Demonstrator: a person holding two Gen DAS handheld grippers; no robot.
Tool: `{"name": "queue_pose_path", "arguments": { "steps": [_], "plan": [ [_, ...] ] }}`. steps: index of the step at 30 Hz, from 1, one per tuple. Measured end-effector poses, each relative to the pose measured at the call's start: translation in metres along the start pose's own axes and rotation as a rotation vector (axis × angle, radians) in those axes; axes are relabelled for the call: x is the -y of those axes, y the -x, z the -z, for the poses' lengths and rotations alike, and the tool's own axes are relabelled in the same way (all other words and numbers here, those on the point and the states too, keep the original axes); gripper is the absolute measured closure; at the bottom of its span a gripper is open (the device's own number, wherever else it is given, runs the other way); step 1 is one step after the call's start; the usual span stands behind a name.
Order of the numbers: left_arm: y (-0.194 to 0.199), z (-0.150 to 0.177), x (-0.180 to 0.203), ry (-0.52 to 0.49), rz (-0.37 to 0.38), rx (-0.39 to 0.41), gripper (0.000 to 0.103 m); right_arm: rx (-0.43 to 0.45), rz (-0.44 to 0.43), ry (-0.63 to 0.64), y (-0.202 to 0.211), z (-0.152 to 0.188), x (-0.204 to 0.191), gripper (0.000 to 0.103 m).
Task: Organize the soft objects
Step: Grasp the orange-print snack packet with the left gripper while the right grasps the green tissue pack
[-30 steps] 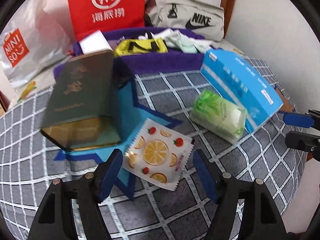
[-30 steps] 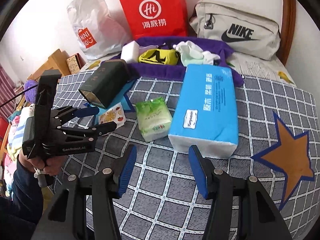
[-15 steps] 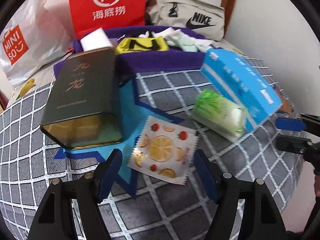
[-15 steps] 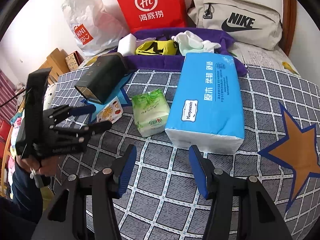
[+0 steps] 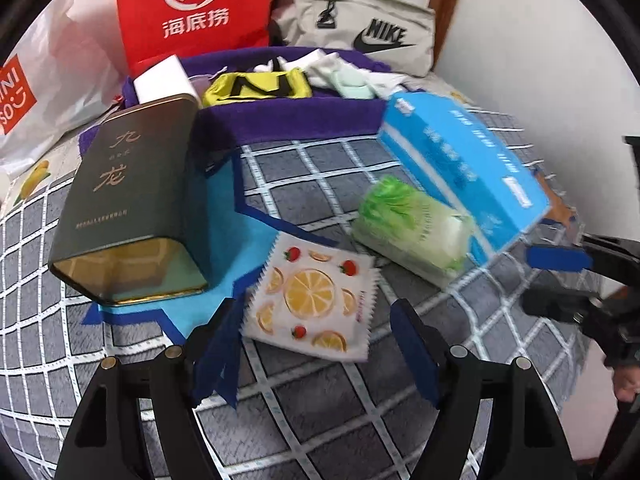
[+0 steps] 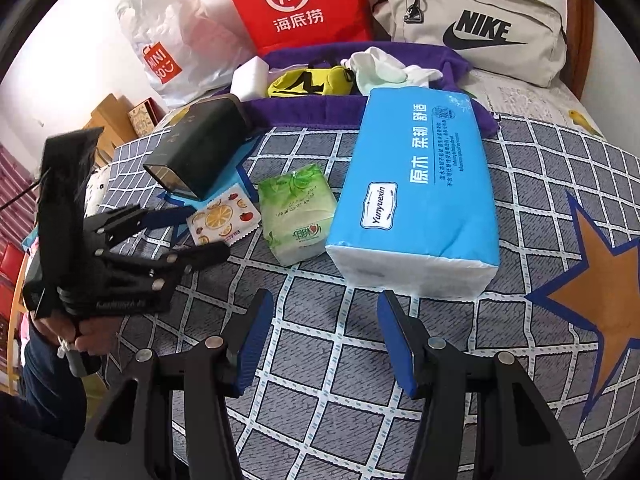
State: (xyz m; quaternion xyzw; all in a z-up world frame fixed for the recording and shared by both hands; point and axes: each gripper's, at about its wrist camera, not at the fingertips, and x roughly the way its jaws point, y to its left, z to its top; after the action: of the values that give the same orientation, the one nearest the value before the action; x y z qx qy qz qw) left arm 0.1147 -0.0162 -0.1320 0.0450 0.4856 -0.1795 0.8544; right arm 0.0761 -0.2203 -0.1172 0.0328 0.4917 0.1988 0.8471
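Bed (image 5: pixel 320 420), tissue pack (image 5: pixel 464 168) motion-blurred

A red paper bag (image 6: pixel 296 4) against the wall carries a white "Hi" roundel above the characters "海底捞". Beside it, a crinkled white plastic bag (image 6: pixel 168 40) bears a red "MINISO" panel. The beige pouch (image 6: pixel 476 24) shows "NIKE" with its swoosh in black. On the bed, the blue tissue pack (image 6: pixel 416 184) reads "Yunyuexin" on a white label and "原木 亲韧 舒适" along its face. The dark green tin (image 5: pixel 128 192) is lettered "九龙" in gold; its smaller print is too fine to read.
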Motion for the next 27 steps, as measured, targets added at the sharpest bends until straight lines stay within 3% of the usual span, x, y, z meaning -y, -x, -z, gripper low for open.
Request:
{"name": "queue_pose_path", "arguments": {
  "steps": [8, 10, 14, 16, 19, 27],
  "plan": [
    [-0.012, -0.004, 0.018, -0.072, -0.077, -0.001, 0.03, -0.014, 0.003, -0.003, -0.004, 0.004, 0.001, 0.049],
    [-0.011, -0.005, 0.018, -0.071, -0.073, 0.011, 0.051, -0.015, 0.001, -0.006, -0.004, 0.004, 0.0, 0.049],
    [-0.007, -0.004, 0.017, -0.078, -0.063, 0.018, 0.06, -0.012, -0.001, 0.002, -0.003, 0.005, -0.004, 0.049],
    [-0.004, -0.002, 0.016, -0.073, -0.054, 0.015, 0.07, -0.009, -0.002, 0.01, -0.003, 0.004, -0.006, 0.049],
    [0.002, 0.004, 0.013, -0.067, -0.041, 0.008, 0.073, -0.001, 0.0, 0.024, -0.001, 0.002, -0.012, 0.049],
    [0.027, 0.028, -0.017, 0.033, -0.096, 0.02, 0.074, 0.034, 0.013, 0.122, 0.0, -0.012, -0.039, 0.049]
  ]
}}
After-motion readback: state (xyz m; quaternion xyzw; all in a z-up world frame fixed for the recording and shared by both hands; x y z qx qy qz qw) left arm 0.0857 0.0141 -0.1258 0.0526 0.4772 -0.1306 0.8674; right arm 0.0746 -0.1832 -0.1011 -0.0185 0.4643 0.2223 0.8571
